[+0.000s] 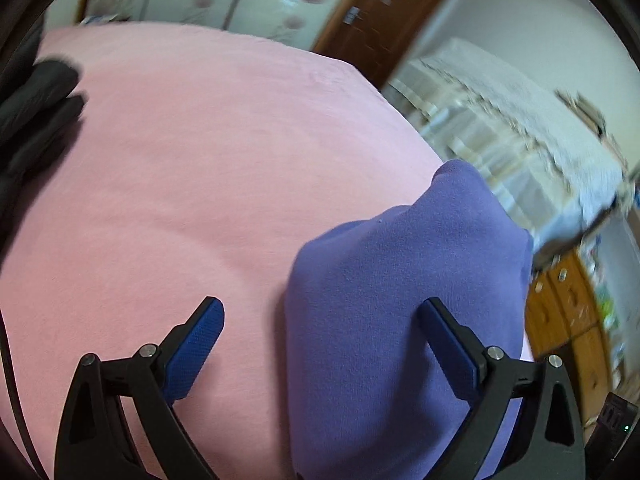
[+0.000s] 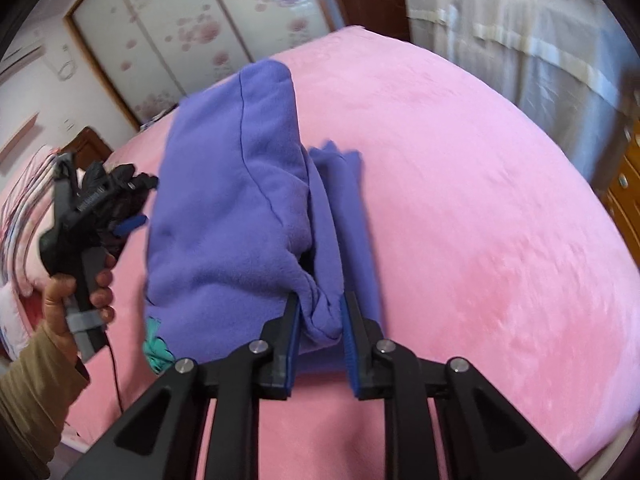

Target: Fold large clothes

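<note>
- The fleece [image 2: 236, 208] is purple and soft-napped, folded into a thick bundle with a curved seam running down it; a small teal patch [image 2: 157, 350] shows at its lower left edge; a second flap of the same cloth lies flatter just to the right of the bundle.
- It sits on the pink bed [image 2: 480, 240], and from my right wrist view its top stands raised above the sheet; from the left wrist view the same fleece [image 1: 400, 300] fills the lower right, near the bed's edge [image 1: 160, 180].
- Around it I see a dark garment [image 1: 36, 112] at the far left of the bed, a floral wardrobe [image 2: 168, 28] and a wooden door [image 1: 380, 12] behind, a white-draped piece [image 1: 520, 128] to the right, and a wooden drawer unit [image 1: 568, 304]; much of this is blurred.
- My right gripper [image 2: 320, 320] has its jaws clamped on a bunched fold at the near end of the fleece; the cloth bulges out between the blue pads.
- My left gripper [image 1: 320, 320] has its jaws wide apart and holds nothing; the fleece edge lies between them, nearer the right finger, and I cannot tell whether the pad touches it; in the right view this gripper [image 2: 128, 226] hangs left of the bundle, held in the hand [image 2: 68, 300].
</note>
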Tool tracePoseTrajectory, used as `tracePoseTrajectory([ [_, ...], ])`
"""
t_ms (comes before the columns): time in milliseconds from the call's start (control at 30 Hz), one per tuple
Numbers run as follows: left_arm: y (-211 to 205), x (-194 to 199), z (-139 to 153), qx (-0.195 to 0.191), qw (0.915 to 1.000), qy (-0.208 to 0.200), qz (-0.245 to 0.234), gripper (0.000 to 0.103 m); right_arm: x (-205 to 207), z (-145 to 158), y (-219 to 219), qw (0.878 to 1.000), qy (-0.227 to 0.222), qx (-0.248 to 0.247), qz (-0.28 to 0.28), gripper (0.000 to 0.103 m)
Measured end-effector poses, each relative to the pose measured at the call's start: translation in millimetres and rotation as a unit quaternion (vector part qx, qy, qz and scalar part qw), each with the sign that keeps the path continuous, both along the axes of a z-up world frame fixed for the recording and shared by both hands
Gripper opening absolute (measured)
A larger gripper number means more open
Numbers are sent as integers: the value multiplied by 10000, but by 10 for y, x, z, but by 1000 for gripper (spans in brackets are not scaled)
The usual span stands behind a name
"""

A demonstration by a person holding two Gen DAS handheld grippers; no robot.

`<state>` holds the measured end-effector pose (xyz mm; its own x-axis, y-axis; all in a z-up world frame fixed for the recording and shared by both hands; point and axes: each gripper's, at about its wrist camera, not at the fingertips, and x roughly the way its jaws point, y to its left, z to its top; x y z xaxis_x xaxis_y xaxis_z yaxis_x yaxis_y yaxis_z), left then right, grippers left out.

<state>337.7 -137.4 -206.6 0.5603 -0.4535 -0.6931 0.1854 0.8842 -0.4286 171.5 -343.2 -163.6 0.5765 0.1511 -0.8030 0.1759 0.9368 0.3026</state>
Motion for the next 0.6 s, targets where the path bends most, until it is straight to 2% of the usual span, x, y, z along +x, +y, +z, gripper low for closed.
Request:
tracePoseTrajectory([
  [133,-373,49,93,537,9980,-55,-333,99,-88,-268,-87,9994,245,85,-247,18],
  [233,-582,130,91,955,9945,115,-419,99,-38,-483,-124,9984,444,106,-341,18],
  [300,-656,205,67,1159,9922,240,-401,99,21,-523,-119,9980,545,48,-320,18],
  [467,-695,287,84,1479,9876,381,-362,99,178,-265,-13,9965,700,-442,-67,22],
  [600,-717,291,136,1665,9843,414,-406,99,348,97,0,9982,444,-409,-15,26],
])
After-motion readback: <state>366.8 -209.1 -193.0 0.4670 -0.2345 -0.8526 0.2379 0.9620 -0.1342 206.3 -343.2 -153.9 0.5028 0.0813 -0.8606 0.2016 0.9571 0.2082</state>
